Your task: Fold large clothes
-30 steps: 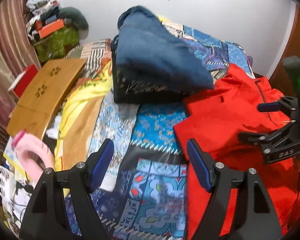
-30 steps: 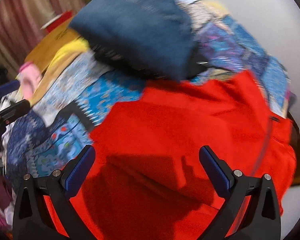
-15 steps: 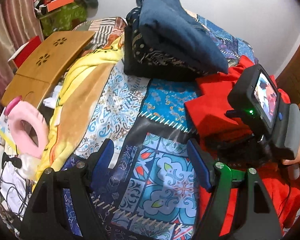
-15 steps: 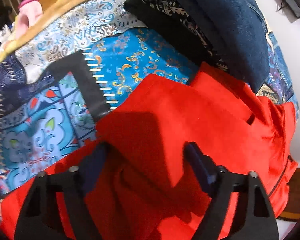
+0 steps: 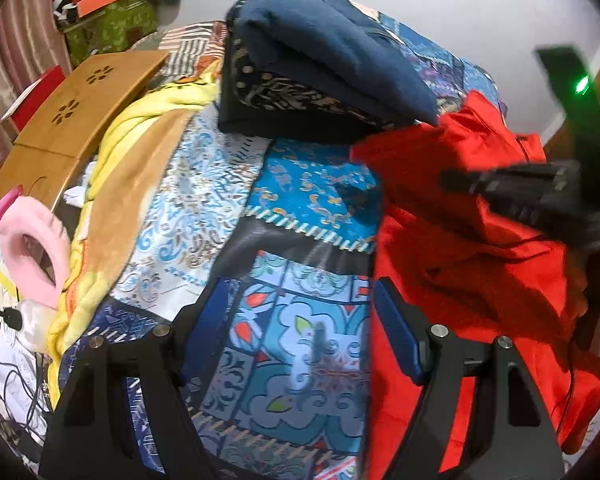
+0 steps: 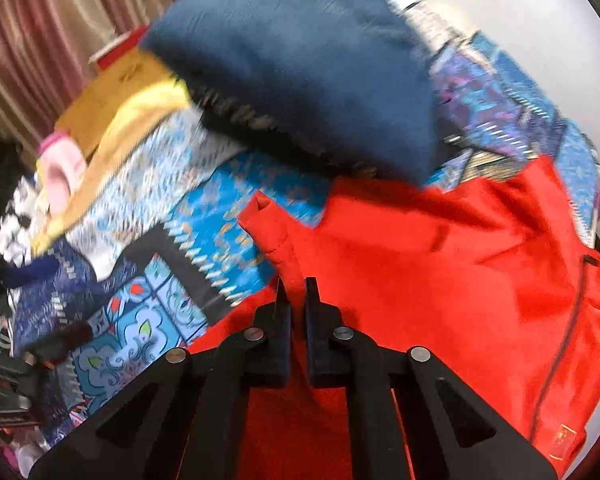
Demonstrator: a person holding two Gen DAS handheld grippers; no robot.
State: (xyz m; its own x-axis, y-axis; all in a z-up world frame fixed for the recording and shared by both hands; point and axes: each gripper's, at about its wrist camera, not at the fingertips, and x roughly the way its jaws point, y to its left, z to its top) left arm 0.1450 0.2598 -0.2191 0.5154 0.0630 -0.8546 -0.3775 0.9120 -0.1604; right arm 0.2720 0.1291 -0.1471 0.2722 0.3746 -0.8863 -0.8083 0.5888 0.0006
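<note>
A red jacket (image 6: 440,280) lies spread and rumpled on a bed covered by a blue patterned quilt (image 5: 300,360). In the right wrist view the jacket fills the lower right, with a dark zip line running down its right side and a small yellow label near its bottom corner. One pointed corner of the red cloth sticks out to the left over the quilt.

The right hand-held gripper (image 6: 296,292) has its two black fingers pressed close together, pinching a fold of the red jacket near its left edge. The picture is blurred, so the exact edge it grips cannot be told.

The left hand-held gripper (image 5: 296,320) stands with its blue-padded fingers spread wide apart above the quilt, with nothing between them. Its right finger sits just beside the jacket's left edge; whether it touches the cloth cannot be told. In this view the right hand-held gripper shows as a dark blurred shape over the jacket at the far right, with a green light above it.

Behind the jacket, a folded dark blue garment (image 5: 332,48) rests on top of a black patterned one. To the left lie a yellow and tan blanket (image 5: 132,184), a wooden board (image 5: 80,108) with flower-shaped cut-outs, and a pink neck pillow (image 5: 32,248).
</note>
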